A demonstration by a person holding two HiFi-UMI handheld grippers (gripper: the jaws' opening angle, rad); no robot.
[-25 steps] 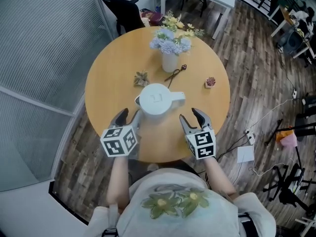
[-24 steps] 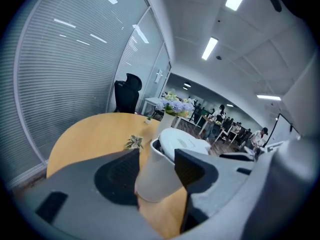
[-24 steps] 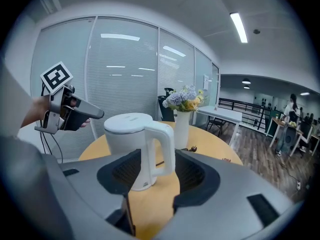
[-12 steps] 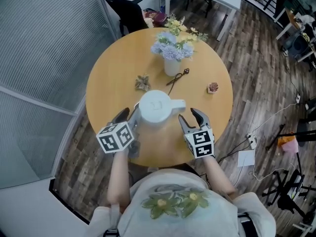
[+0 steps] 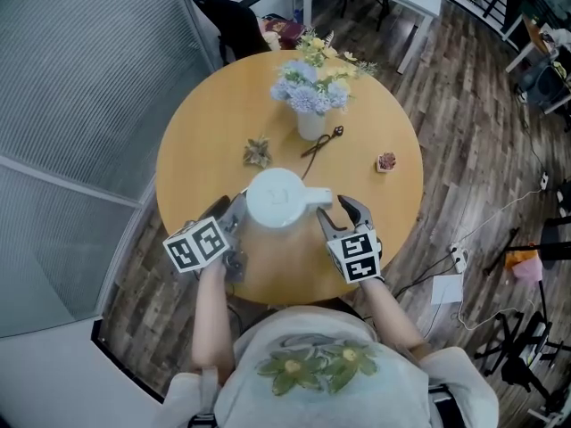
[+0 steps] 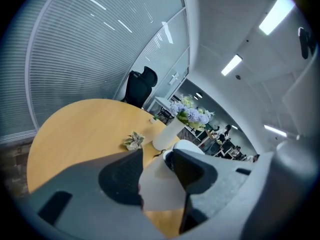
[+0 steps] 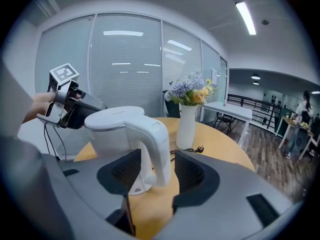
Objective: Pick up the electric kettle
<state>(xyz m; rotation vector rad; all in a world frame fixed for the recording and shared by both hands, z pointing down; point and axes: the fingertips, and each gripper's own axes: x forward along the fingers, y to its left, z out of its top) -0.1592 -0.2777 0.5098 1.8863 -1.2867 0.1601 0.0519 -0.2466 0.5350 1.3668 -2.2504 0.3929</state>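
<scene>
Now wooden table (image 5: 205, 132): left tongs (image 5: 232, 217) apart, just closing; right tongs (image 5: 339, 214) apart; kettle (image 5: 277, 197) seemingly loose between.

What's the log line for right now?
left claw: jaws just closing, kettle between | right claw: open around handle | kettle: on table

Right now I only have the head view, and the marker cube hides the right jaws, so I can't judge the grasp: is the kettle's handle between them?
Observer: Yes. In the right gripper view the handle of the kettle stands upright in the gap of the right gripper, jaws open, pads not touching it.
Operator: And the left side?
Observer: The left gripper has just been closing its jaws a little, with a white part of the kettle between them. I can't tell whether they touch it.
</scene>
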